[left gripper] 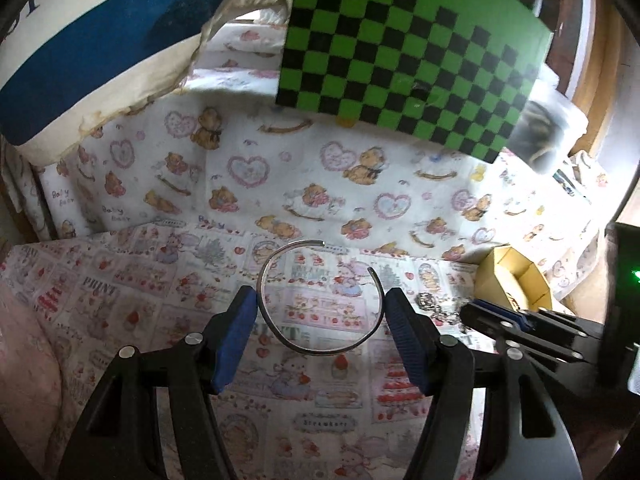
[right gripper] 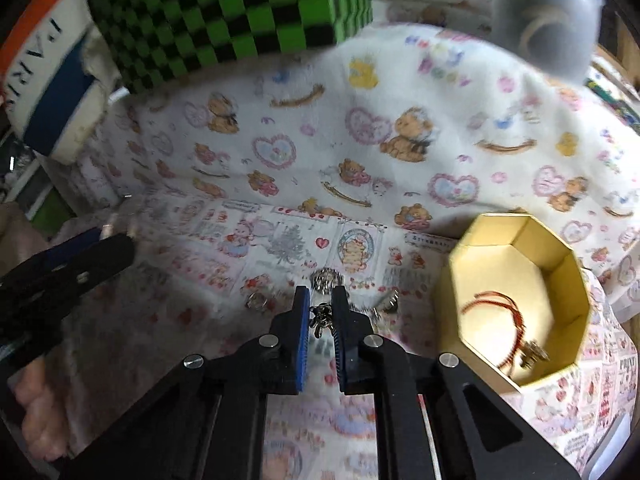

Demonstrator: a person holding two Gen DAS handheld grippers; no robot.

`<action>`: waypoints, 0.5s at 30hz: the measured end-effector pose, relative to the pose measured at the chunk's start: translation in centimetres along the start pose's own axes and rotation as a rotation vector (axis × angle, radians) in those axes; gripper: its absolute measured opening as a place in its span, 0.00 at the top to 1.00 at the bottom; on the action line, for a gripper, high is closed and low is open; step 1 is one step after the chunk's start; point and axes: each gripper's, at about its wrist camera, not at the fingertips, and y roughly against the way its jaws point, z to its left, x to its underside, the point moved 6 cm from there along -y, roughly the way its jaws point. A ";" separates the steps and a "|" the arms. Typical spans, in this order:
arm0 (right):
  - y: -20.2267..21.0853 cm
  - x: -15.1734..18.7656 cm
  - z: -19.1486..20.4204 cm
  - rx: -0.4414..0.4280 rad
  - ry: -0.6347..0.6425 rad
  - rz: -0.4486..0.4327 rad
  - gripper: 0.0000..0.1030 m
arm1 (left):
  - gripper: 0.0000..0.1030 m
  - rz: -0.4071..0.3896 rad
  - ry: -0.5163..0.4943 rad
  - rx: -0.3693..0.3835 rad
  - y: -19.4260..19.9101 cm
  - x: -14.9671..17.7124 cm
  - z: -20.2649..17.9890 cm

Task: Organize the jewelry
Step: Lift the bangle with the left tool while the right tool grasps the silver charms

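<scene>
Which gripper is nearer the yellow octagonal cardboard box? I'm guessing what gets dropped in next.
Right. The right gripper, shut on a silver chain, sits just beside the yellow octagonal cardboard box; the left gripper, holding a silver bangle, is farther off.

We see a bed spread with a strawberry-print cloth (right gripper: pixel 224 312). On it, just ahead of the right tongs, lie small silver jewelry pieces (right gripper: pixel 327 280); to their right stands an open yellow octagonal box (right gripper: pixel 472 276).

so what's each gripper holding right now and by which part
The left gripper holds the open silver bangle by its two opposite sides. The right gripper is shut on a silver chain piece, pinched at a bunched section.
</scene>
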 end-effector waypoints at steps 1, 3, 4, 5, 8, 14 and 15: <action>1.0 0.3 -0.2 -0.004 0.001 -0.018 0.88 | 0.37 -0.003 0.002 0.007 0.2 0.0 -0.2; 2.5 0.6 -0.5 -0.008 0.001 -0.044 0.88 | 0.37 -0.010 0.006 0.014 0.4 0.1 -0.5; 3.5 0.8 -0.8 -0.013 -0.002 -0.062 0.88 | 0.37 -0.007 0.004 0.007 0.3 0.2 -0.6; 4.2 1.0 -1.1 -0.018 -0.006 -0.073 0.88 | 0.37 0.000 0.001 0.008 0.2 0.3 -0.7; 6.3 1.2 -1.9 -0.040 -0.031 -0.123 0.88 | 0.37 0.026 0.017 0.048 -0.1 0.6 -1.1; 8.6 1.1 -4.8 -0.075 -0.096 -0.185 0.88 | 0.37 0.021 -0.033 0.056 0.3 1.0 -2.7; 9.0 1.2 -5.3 -0.074 -0.103 -0.193 0.88 | 0.37 0.026 -0.039 0.065 0.3 1.2 -3.1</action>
